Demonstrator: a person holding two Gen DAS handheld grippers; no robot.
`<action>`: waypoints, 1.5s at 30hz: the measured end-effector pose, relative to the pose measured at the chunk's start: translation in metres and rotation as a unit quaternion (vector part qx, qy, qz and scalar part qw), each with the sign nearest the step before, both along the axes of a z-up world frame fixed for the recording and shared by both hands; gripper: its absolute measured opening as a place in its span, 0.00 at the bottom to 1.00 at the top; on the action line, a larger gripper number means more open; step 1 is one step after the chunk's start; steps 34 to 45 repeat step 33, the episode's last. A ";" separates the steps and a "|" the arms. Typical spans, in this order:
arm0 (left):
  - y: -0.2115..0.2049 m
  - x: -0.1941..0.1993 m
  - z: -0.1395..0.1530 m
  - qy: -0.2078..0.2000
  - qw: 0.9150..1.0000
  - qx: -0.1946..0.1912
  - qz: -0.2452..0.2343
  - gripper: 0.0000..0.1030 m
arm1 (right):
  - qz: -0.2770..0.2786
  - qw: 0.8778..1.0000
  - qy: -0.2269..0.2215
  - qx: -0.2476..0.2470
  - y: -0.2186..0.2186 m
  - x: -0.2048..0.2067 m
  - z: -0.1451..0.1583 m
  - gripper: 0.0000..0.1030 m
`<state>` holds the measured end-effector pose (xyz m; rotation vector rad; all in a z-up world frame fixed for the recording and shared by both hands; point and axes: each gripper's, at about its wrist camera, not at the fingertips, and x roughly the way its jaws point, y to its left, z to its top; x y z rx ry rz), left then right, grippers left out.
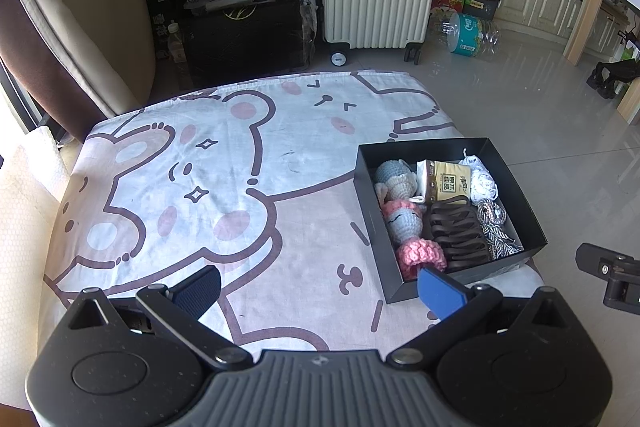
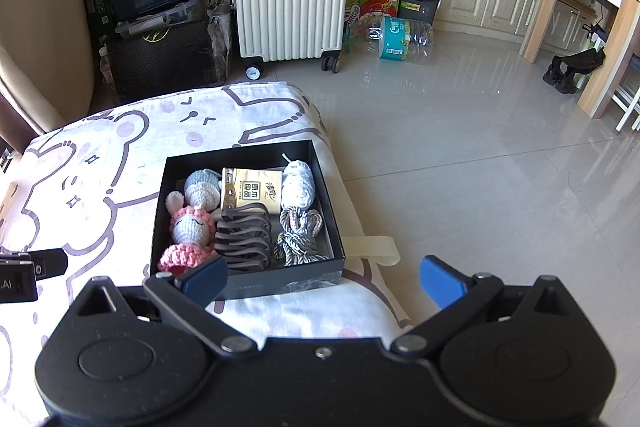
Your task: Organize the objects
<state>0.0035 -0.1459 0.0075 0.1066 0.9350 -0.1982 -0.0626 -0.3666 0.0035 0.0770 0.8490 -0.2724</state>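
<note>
My left claw [image 1: 320, 287] is spread wide with nothing in it, and so is my right claw [image 2: 322, 281]. The black box [image 2: 246, 287] sits on the bear cloth [image 1: 192, 187], just ahead of my right claw and ahead-right of my left one. Inside it lie a pink yarn doll [image 2: 190, 227], a tissue pack [image 2: 250, 193], a brown hair clip [image 2: 244, 239] and rope [image 2: 298, 235].

Bed [image 1: 248, 195] covered with white-pink cartoon bear sheet [image 2: 92, 163]. One black box [image 2: 240, 285] sits directly on it, at the right edge near the front corner. Rest of sheet bare. Tiled floor [image 2: 460, 167] beside the bed.
</note>
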 end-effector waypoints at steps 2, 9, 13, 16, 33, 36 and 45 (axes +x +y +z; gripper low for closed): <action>0.000 0.000 0.000 0.000 1.000 0.000 0.000 1.00 | 0.000 1.000 0.000 0.000 0.000 0.001 0.000 1.00; 0.000 0.000 0.000 0.000 1.000 0.000 0.000 1.00 | 0.000 1.000 0.000 0.000 0.000 0.000 0.000 1.00; 0.000 0.000 0.000 0.000 1.000 0.000 0.000 1.00 | 0.000 1.000 0.001 0.000 0.000 0.000 0.000 1.00; 0.000 0.000 0.000 0.000 1.000 0.000 0.000 1.00 | 0.000 1.000 0.001 0.000 0.000 0.000 0.000 1.00; 0.000 -0.001 0.000 0.004 1.000 0.003 -0.001 1.00 | 0.001 1.000 0.001 0.000 0.000 0.001 0.000 1.00; 0.000 -0.001 0.000 0.004 1.000 0.003 -0.001 1.00 | 0.001 1.000 0.001 0.000 0.000 0.001 0.000 1.00; 0.000 -0.001 0.000 0.004 1.000 0.003 -0.001 1.00 | 0.001 1.000 0.001 0.000 0.000 0.001 0.000 1.00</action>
